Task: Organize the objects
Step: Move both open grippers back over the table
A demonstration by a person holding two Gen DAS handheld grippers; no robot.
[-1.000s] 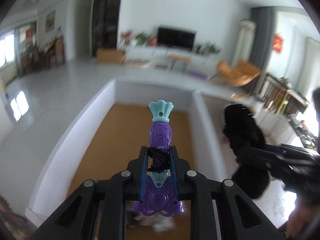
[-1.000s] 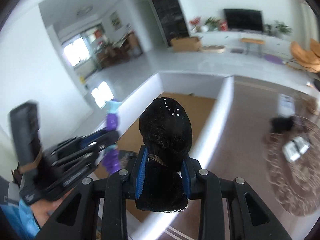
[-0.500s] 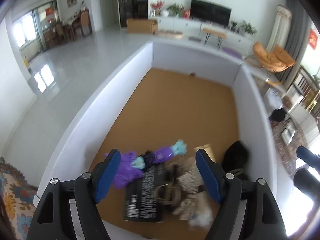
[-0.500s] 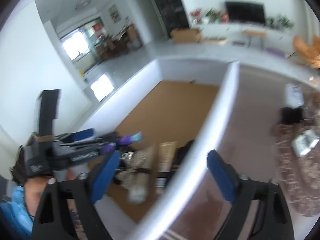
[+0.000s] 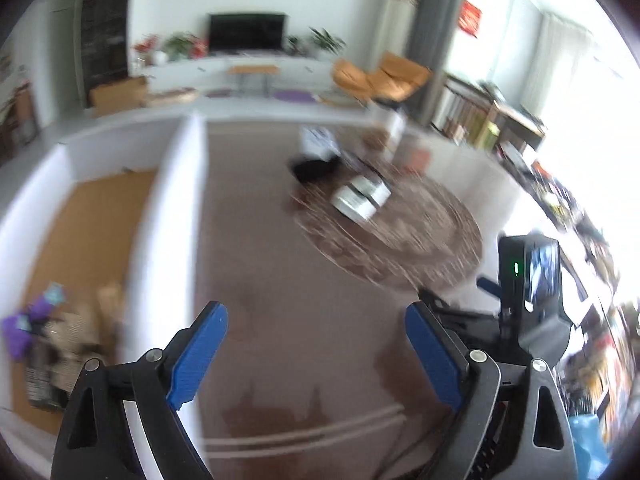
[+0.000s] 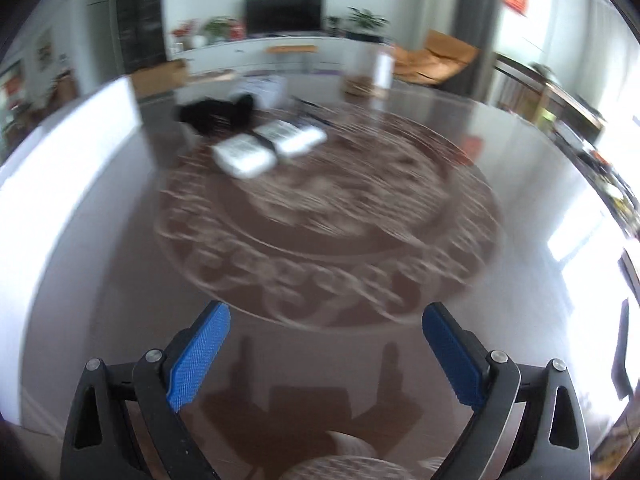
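On the brown surface: one round patterned mat, blurred by motion.
Silver packs: two, side by side at the mat's far-left edge, touching or nearly so.
Black item: one soft dark thing just behind the packs; its shape is too blurred to name.
White box: one open box with a cardboard-brown floor, standing at the left of the surface.
Inside the box: one purple toy with a teal tip, at the near end among a heap of tan and dark-printed items; the count of that heap cannot be told.
Left tongs: jaws wide and opening, nothing between the blue pads, over bare surface right of the box wall.
Right tongs: jaws wide and opening, nothing between them, just short of the mat's near edge.
In the way: nothing lies between either pair of tongs and the packs; the box wall separates the left tongs from the purple toy.
Around: television on a low white cabinet, orange chair, potted plants, bright window at right.
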